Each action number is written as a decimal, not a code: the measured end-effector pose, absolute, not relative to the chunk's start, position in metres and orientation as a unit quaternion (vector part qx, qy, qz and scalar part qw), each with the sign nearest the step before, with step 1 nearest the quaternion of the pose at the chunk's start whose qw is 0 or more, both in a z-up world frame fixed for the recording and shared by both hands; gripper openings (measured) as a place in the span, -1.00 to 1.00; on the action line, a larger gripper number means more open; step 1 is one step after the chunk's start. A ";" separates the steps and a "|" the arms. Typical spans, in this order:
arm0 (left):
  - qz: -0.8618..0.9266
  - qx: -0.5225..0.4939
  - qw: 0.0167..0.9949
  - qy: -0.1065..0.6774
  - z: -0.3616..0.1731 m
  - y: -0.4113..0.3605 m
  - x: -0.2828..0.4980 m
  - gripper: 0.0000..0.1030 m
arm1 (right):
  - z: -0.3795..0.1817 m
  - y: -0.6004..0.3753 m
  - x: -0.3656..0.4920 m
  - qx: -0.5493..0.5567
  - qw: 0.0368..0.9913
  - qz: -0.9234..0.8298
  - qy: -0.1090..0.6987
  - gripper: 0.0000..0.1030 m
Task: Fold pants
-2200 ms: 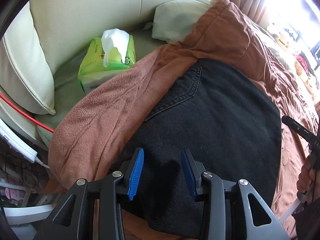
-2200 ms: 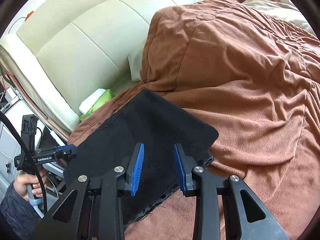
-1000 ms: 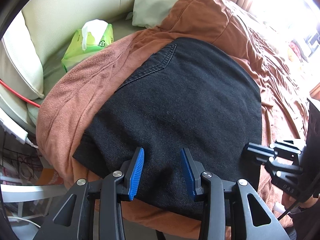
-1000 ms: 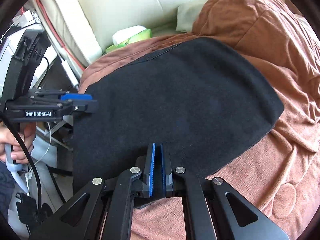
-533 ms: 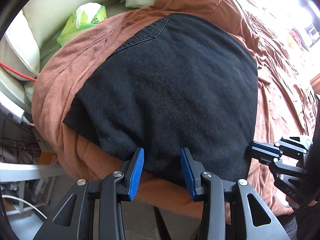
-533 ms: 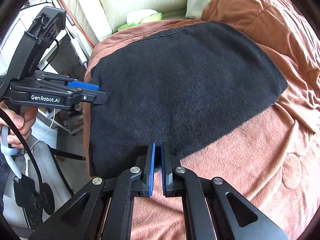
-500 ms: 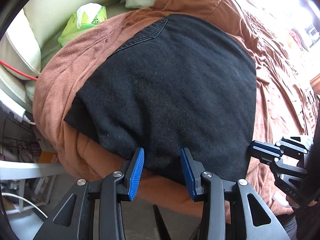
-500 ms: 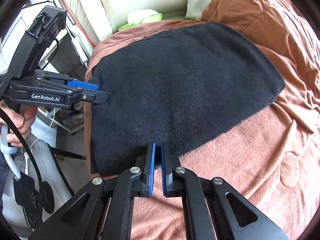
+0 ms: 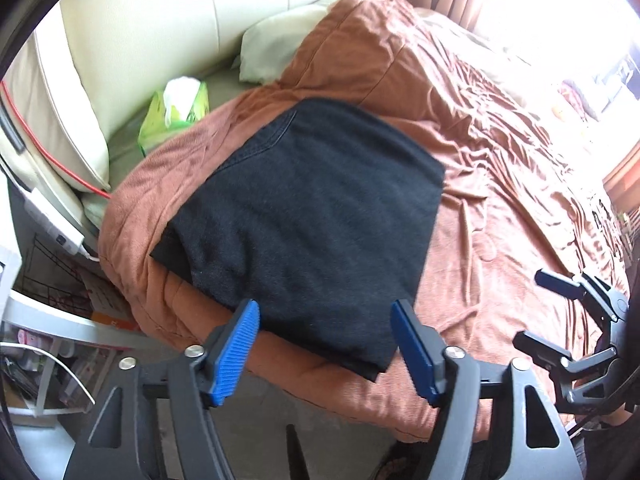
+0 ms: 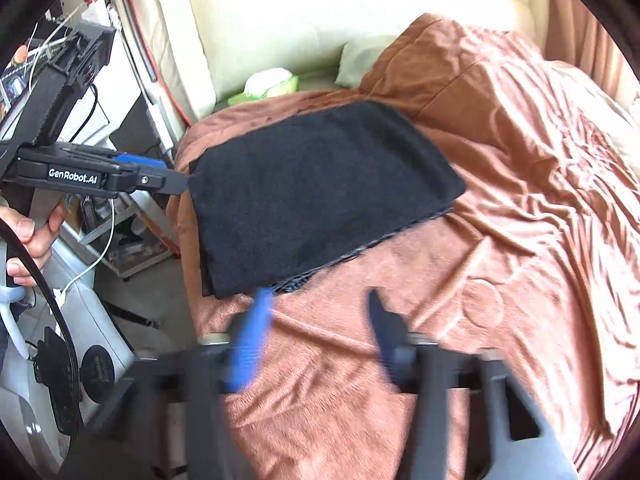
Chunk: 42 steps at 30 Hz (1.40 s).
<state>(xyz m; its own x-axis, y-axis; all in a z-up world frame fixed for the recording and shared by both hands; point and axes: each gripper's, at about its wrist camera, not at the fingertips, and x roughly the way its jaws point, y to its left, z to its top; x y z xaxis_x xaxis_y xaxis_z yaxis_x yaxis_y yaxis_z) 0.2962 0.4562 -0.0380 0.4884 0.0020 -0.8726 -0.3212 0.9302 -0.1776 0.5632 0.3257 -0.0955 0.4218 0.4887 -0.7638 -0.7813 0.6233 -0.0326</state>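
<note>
The black pants (image 9: 308, 216) lie folded into a flat rectangle on the brown blanket (image 9: 500, 184) near the bed's corner; they also show in the right wrist view (image 10: 316, 196). My left gripper (image 9: 326, 326) is open and empty, held just off the near edge of the pants. My right gripper (image 10: 318, 318) is open and empty, blurred by motion, above the blanket just short of the pants' near corner. The left gripper also shows at the left of the right wrist view (image 10: 176, 184), and the right gripper at the right of the left wrist view (image 9: 560, 304).
A green tissue pack (image 9: 176, 116) and a pale pillow (image 9: 276, 52) lie by the cream headboard (image 9: 160, 20). A red cable (image 9: 40, 128) and a white power strip (image 9: 56, 228) run along the bed's left side. Floor and shelving lie below the bed corner.
Both grippers have pulled back from the pants. The right gripper, shut before, has opened. The left jaws have spread wider. The pants stay folded on the blanket.
</note>
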 end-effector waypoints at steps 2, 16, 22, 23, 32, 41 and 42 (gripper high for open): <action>0.093 -0.158 0.853 0.489 -0.026 0.448 0.294 0.72 | -0.083 0.313 0.555 -0.193 0.827 0.381 0.365 0.59; 0.082 -0.099 0.889 0.439 0.051 0.364 0.267 0.99 | -0.013 0.215 0.480 -0.180 0.869 0.331 0.321 0.88; 0.071 -0.084 0.902 0.418 0.077 0.330 0.245 0.99 | 0.009 0.176 0.450 -0.167 0.881 0.321 0.306 0.89; 0.067 -0.082 0.903 0.416 0.080 0.325 0.242 0.99 | 0.013 0.169 0.443 -0.166 0.883 0.318 0.303 0.89; 0.048 -0.063 0.919 0.387 0.102 0.276 0.207 0.99 | 0.036 0.110 0.393 -0.147 0.904 0.291 0.275 0.89; 0.024 -0.039 0.933 0.356 0.114 0.218 0.166 0.99 | 0.044 0.059 0.346 -0.113 0.919 0.266 0.267 0.89; 0.021 -0.037 0.934 0.354 0.115 0.212 0.162 0.99 | 0.044 0.053 0.340 -0.109 0.920 0.264 0.267 0.89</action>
<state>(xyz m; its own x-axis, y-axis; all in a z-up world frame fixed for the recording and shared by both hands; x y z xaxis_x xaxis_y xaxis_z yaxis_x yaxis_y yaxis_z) 0.1620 0.2118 0.1147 0.7488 0.0135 -0.6626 -0.0666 0.9963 -0.0549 0.3404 0.0531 0.0445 0.7176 0.4277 -0.5497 -0.5446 0.8365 -0.0601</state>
